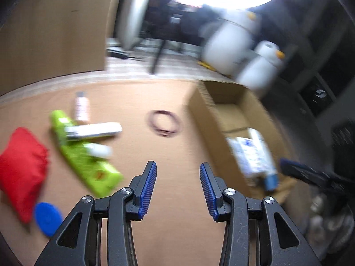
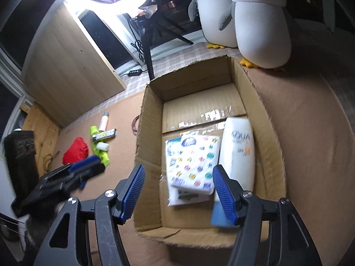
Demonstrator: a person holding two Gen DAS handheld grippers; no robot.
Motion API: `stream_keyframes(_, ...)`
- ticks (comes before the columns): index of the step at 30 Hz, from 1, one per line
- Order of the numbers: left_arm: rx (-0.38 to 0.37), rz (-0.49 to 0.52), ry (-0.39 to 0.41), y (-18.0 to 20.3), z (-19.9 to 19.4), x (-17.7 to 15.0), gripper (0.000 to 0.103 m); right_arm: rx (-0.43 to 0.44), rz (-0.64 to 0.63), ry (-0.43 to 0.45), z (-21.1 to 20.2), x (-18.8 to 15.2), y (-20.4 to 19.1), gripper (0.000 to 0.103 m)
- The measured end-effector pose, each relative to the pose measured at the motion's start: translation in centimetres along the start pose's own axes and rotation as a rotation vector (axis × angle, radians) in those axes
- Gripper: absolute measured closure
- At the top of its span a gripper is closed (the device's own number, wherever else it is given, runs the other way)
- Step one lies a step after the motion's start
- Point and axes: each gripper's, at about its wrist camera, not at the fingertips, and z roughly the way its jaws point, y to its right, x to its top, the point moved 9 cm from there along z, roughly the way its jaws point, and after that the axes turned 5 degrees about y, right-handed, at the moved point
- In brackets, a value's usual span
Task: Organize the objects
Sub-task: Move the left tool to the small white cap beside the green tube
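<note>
Right gripper wide open, empty, over box; tissue pack between its fingers. Left gripper open, empty.

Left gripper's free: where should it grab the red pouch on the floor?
The red pouch lies flat, soft and puffy, beside the green pack. The left gripper is open; probably come from above and pinch a bunched edge on its bare side, away from the blue disc.

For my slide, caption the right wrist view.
Open right tool above cardboard box holding tissue pack and white bottle.
</note>
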Motion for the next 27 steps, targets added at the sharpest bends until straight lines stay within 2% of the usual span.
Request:
stream_keyframes(2, 0.006, -0.058, -0.016, -2.6, 0.3, 0.1, 0.059, 0.033, 0.019, -0.015, -0.3, -1.1, -0.4, 0.042)
stream_keyframes(4, 0.038, -0.074, -0.022, -4.6, 0.7, 0.2, 0.059, 0.047, 0.020, -0.029, -0.4, -2.1, -0.9, 0.042)
stream_keyframes(11, 0.089, -0.086, -0.027, -7.5, 2.0, 1.4, 0.059, 0.080, 0.049, -0.061, -0.6, -4.8, -2.1, 0.042)
stream_keyframes(13, 0.126, -0.079, -0.028, -8.2, 2.4, 1.6, 0.059, 0.092, 0.065, -0.064, -0.8, -5.2, -2.2, 0.042)
stream_keyframes(18, 0.158, -0.072, -0.019, -8.9, 2.9, 2.2, 0.059, 0.101, 0.071, -0.045, -1.8, -5.5, -2.2, 0.042)
stream_keyframes(27, 0.129, -0.035, -0.056, -7.6, 4.9, 1.1, 0.059, 0.101, 0.085, -0.048, -2.7, -5.7, -2.2, 0.042)
